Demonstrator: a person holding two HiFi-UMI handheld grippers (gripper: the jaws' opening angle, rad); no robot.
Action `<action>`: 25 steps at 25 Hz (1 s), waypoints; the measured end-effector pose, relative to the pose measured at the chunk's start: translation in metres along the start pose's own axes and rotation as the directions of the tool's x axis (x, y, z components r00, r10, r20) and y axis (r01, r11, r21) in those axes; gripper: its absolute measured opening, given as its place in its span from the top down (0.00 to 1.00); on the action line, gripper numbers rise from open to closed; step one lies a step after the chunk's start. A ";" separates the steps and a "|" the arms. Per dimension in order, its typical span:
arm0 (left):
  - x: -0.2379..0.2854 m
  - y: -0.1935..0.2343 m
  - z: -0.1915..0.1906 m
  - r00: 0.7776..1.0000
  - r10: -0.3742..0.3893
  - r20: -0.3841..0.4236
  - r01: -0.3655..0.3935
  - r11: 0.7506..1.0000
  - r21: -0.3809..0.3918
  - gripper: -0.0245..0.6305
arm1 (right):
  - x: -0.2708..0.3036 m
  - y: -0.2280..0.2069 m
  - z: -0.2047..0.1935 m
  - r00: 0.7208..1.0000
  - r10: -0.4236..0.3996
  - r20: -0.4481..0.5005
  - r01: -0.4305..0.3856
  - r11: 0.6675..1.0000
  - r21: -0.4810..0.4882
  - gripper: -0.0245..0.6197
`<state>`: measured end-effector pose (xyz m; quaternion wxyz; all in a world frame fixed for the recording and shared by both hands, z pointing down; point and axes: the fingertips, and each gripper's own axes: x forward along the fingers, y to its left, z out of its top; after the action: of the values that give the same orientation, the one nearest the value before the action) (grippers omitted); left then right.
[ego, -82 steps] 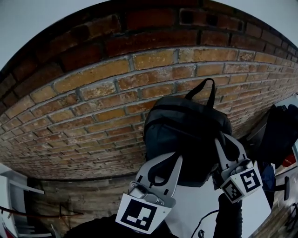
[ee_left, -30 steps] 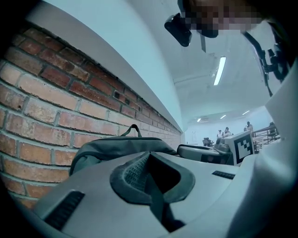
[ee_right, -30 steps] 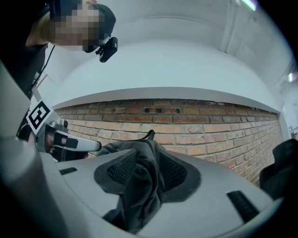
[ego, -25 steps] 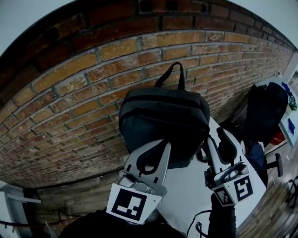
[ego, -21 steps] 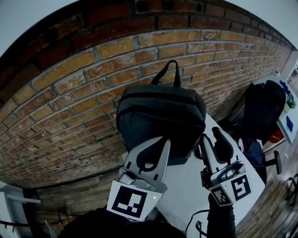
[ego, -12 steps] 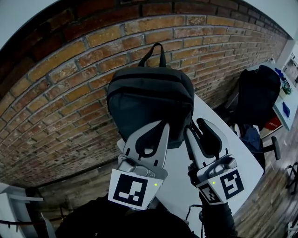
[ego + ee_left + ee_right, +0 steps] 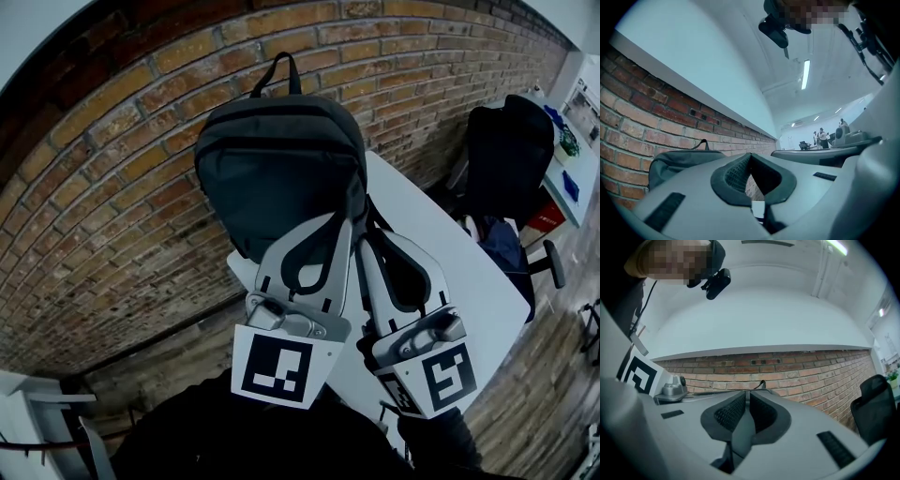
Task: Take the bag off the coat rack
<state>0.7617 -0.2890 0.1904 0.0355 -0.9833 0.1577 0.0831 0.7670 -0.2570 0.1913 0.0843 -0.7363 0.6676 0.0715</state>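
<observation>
The dark grey bag [image 7: 277,169] stood upright against the brick wall [image 7: 112,197], loop handle on top, by the white surface [image 7: 459,272]. Its lower end was hidden behind both grippers. The left gripper [image 7: 750,155] was pressed together, with nothing seen between its tips. The right gripper [image 7: 748,394], just beside it, had just been closing and was all but together, with nothing visible between its pads.
</observation>
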 end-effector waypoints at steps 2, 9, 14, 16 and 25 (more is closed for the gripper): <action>-0.002 -0.008 0.001 1.000 -0.004 0.003 0.004 1.000 0.002 0.95 | -0.006 0.005 0.003 1.000 -0.004 0.005 0.004 1.000 -0.007 0.92; -0.011 -0.020 0.011 1.000 0.007 0.026 -0.007 1.000 0.012 0.95 | -0.023 0.008 0.012 0.999 -0.028 0.023 0.028 0.999 -0.015 0.95; -0.013 -0.024 0.016 0.999 0.004 0.035 -0.005 1.000 0.016 0.95 | -0.027 0.008 0.018 0.999 -0.038 0.034 0.039 0.999 -0.029 0.95; -0.013 -0.025 0.017 0.999 0.001 0.037 -0.002 1.000 0.018 0.95 | -0.028 0.008 0.020 0.999 -0.041 0.035 0.042 0.999 -0.031 0.95; -0.013 -0.029 0.018 0.999 -0.013 0.034 0.012 1.000 0.025 0.95 | -0.031 0.006 0.024 0.998 -0.049 0.046 0.050 0.998 -0.021 0.95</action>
<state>0.7560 -0.2562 0.1757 0.0511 -0.9822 0.1521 0.0979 0.7586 -0.2226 0.1746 0.0928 -0.7518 0.6461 0.0934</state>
